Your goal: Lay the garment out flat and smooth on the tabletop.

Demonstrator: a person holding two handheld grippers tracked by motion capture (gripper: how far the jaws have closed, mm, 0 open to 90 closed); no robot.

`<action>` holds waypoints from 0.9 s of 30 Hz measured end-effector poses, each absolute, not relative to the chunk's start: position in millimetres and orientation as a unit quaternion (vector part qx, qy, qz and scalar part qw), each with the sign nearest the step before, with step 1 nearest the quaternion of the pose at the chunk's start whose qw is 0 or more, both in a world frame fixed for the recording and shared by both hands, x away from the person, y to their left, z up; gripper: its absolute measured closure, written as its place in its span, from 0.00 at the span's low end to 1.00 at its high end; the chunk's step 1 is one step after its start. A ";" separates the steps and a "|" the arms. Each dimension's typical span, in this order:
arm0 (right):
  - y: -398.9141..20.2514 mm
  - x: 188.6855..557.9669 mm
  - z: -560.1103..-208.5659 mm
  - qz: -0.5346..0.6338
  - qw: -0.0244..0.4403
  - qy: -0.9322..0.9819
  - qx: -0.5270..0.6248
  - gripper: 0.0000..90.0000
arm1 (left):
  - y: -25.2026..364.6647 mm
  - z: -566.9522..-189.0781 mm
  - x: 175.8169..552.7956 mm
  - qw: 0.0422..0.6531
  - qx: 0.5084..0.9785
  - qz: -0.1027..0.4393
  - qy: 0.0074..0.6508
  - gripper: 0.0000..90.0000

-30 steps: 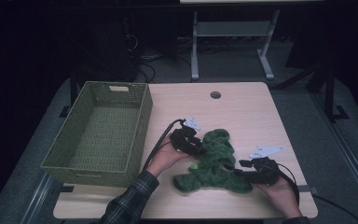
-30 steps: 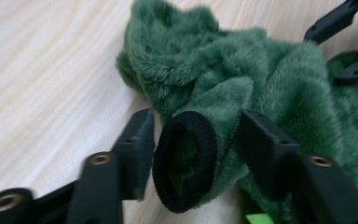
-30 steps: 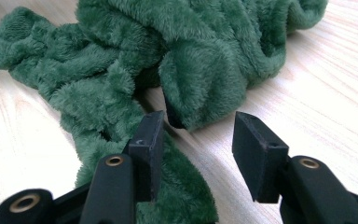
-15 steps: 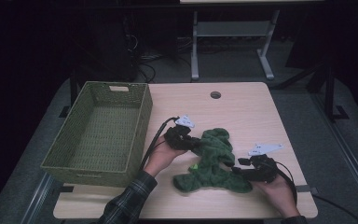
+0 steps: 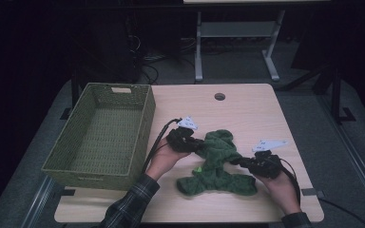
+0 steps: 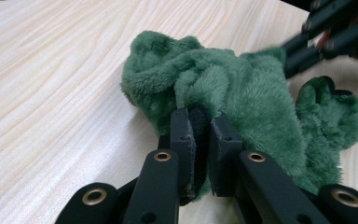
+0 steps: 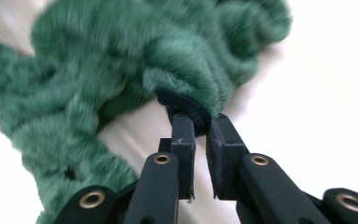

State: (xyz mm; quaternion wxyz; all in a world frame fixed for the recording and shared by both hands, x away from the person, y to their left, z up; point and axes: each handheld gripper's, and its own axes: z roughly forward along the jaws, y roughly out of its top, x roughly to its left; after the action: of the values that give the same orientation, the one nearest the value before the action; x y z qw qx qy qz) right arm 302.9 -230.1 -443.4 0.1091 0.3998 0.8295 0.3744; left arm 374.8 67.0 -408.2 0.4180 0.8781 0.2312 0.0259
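1. Left gripper view: the left gripper [image 6: 198, 135] has its jaws clenched on a dark hem of the green plush cloth [image 6: 247, 98], with pile bulging over both tips. The bite looks deep enough to hold; my advice is to keep it firm and not re-grip.

2. Right gripper view: the right gripper [image 7: 200, 135] pinches a dark-lined edge of the same cloth [image 7: 121, 60] right at the jaw tips. This hold seems shallower, so any pull on that side should be gentle.

3. Taking the cloth as landmark in the high view, the cloth [image 5: 216, 161] lies bunched on the counter [image 5: 247, 104], the left gripper [image 5: 183, 137] at its upper-left edge, the right gripper [image 5: 261, 164] at its right edge.

4. The step in hand appears to be lifting or spreading the cloth between two holds. Doing it well likely means moving both hands together, keeping tension even so neither edge slips out.

5. The green wicker basket [image 5: 102, 133] stands left of the cloth, beyond the left gripper, and looks empty. If the cloth goes there, raise it clear of the basket's near wall first, since the trailing lobes could snag on the rim.
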 end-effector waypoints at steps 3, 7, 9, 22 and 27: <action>-236.4 307.1 -431.4 0.389 0.121 0.822 0.399 0.92 | 67.6 -406.4 373.7 0.418 0.878 0.025 0.231 0.91; -239.9 313.7 -419.6 0.393 0.143 0.821 0.390 0.92 | 70.1 -404.3 371.5 0.415 0.879 0.026 0.232 0.91; -240.7 318.4 -414.4 0.398 0.152 0.819 0.385 0.92 | 73.1 -405.1 371.4 0.414 0.878 0.022 0.240 0.91; -232.2 366.4 -454.1 0.362 0.106 0.836 0.399 0.93 | 83.2 -445.6 375.4 0.335 0.896 0.003 0.291 0.91; -229.9 369.8 -462.0 0.343 0.094 0.842 0.405 0.87 | 80.8 -449.0 376.0 0.329 0.900 0.004 0.287 0.82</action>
State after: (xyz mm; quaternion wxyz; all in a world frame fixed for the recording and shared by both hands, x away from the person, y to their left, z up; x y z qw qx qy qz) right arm 369.8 -229.9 -462.0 0.0943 0.4051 0.8423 0.3428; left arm 376.0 80.8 -449.0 0.3286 0.8998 0.2869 0.0039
